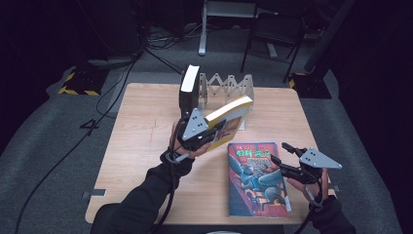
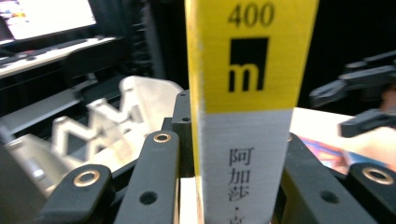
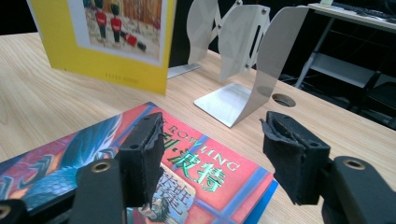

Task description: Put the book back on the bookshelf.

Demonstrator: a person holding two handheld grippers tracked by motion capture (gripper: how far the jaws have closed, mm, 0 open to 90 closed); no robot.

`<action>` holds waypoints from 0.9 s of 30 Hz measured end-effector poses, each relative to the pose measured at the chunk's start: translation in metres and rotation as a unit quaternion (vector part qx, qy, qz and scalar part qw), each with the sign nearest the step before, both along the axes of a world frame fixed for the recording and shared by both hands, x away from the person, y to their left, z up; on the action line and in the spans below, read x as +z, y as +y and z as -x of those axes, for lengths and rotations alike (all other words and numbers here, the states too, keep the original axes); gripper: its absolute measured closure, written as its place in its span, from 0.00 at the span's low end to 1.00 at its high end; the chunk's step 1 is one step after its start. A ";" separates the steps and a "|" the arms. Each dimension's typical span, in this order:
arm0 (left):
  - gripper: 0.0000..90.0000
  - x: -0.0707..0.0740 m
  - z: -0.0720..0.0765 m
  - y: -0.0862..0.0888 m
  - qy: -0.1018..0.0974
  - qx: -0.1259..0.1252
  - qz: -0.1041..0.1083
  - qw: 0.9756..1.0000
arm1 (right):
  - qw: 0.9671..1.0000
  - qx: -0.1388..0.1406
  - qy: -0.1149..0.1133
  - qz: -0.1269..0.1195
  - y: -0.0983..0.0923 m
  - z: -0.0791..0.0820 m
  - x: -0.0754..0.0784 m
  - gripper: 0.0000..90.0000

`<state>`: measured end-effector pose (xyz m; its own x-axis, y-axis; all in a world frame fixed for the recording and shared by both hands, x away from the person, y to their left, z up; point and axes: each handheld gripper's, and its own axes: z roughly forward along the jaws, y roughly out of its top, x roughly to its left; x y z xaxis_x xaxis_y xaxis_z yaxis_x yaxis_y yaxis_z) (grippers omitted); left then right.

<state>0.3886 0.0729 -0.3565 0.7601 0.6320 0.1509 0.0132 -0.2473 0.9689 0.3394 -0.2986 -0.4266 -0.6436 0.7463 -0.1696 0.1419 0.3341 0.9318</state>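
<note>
1. The left hand-held gripper (image 1: 210, 134) clamps the yellow paperback (image 1: 228, 118) by its spine, tilted above the desk (image 1: 146, 146) toward the accordion book rack (image 1: 229, 87).
2. The right hand-held gripper (image 1: 285, 155), jaws apart, hovers over the blue novel (image 1: 255, 179) lying flat.

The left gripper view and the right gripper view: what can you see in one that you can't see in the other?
The left gripper view alone gives the yellow book's spine, printed 400, clamped between the left gripper jaws. The right gripper view alone gives that book's picture cover and the red title of the flat book, under the open right gripper. Both share the metal book rack, the wooden table and a glimpse of the flat book.
</note>
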 end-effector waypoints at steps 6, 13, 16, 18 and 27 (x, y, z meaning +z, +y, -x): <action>0.83 -0.008 -0.013 0.018 0.001 0.070 0.000 0.998 | 1.000 -0.005 0.005 0.003 -0.001 -0.001 -0.002 0.43; 0.83 -0.019 -0.025 0.028 0.007 0.140 -0.016 0.990 | 1.000 0.001 0.013 0.013 0.002 -0.002 -0.004 0.43; 0.83 -0.021 -0.028 0.030 0.007 0.168 -0.016 0.986 | 1.000 0.002 0.014 0.015 0.003 -0.002 -0.005 0.43; 0.83 -0.024 -0.032 0.030 0.007 0.186 -0.020 0.982 | 1.000 0.003 0.017 0.016 0.004 -0.003 -0.006 0.43; 0.83 -0.041 -0.046 0.028 0.037 0.229 -0.006 0.973 | 0.999 0.009 0.019 0.029 0.008 -0.002 -0.008 0.43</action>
<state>0.4342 0.1011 -0.3971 0.4079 0.9056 0.1160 0.1936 -0.2099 0.9584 0.3416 -0.2908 -0.4349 -0.6643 0.7238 -0.1866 0.1702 0.3895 0.9052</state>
